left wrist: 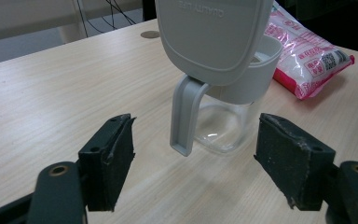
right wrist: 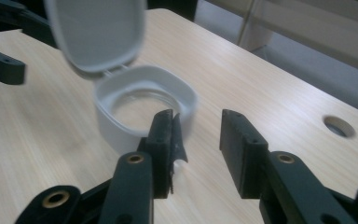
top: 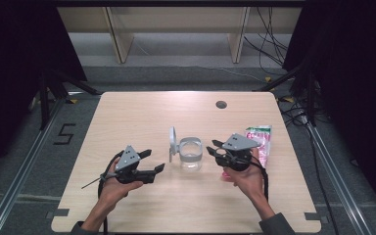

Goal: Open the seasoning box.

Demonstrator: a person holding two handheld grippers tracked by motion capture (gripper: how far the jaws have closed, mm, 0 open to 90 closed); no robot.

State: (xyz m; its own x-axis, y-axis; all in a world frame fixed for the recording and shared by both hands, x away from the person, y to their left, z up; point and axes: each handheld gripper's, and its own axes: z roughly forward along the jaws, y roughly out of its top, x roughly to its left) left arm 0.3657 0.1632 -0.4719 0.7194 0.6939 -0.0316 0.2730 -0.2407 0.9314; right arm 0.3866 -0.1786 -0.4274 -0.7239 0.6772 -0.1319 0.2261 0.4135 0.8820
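A clear jar (top: 191, 155) with a pale grey collar stands at the middle of the wooden table (top: 142, 112). Its hinged lid (top: 172, 139) is flipped up on the left side. My left gripper (top: 154, 160) sits just left of the jar, open, pointing at it. In the left gripper view the jar (left wrist: 223, 126) and its raised lid (left wrist: 209, 37) stand beyond the spread jaws of my left gripper (left wrist: 193, 158). My right gripper (top: 212, 148) is close to the jar's right side. In the right gripper view, that gripper (right wrist: 198, 140) has its jaws apart with nothing between them, beside the collar (right wrist: 121, 126).
A pink and white packet (top: 260, 142) lies flat near the table's right edge, behind my right hand. A round cable hole (top: 221, 104) sits at the far side of the table. Dark curtains flank the table, and wooden shelf legs stand beyond it.
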